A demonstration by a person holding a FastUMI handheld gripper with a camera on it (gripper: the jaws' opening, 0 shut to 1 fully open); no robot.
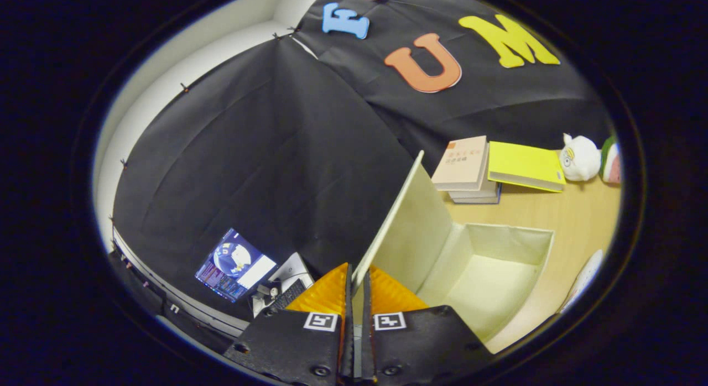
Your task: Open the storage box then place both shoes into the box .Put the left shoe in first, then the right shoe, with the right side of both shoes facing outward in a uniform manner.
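I have the gripper [357,286] clamped on the thin cream-coloured lid [406,231] of the storage box: both fingers are pinched nearly together with the lid's edge sandwiched between their ridged pads, and the flat, matte panel rises from them toward 1 o'clock, standing up on edge. The cream rectangular storage box [511,248] lies open at about 2 o'clock from the fingers, its smooth walls straight and its bare floor showing. It rests on a pale wooden tabletop [581,209]. Beyond the box, toward 1 o'clock, sits a short stack of books [464,167] with a tan cover on top, and touching it a flat yellow-green hardcover book [525,165]. Further toward 2 o'clock is a small round white plush toy [579,158]. At 3 o'clock from the fingers, past the box, a curved white edge [586,275] peeks in; possibly a shoe, though I cannot tell. At 9 o'clock, low down, a lit laptop screen [235,264] glows.
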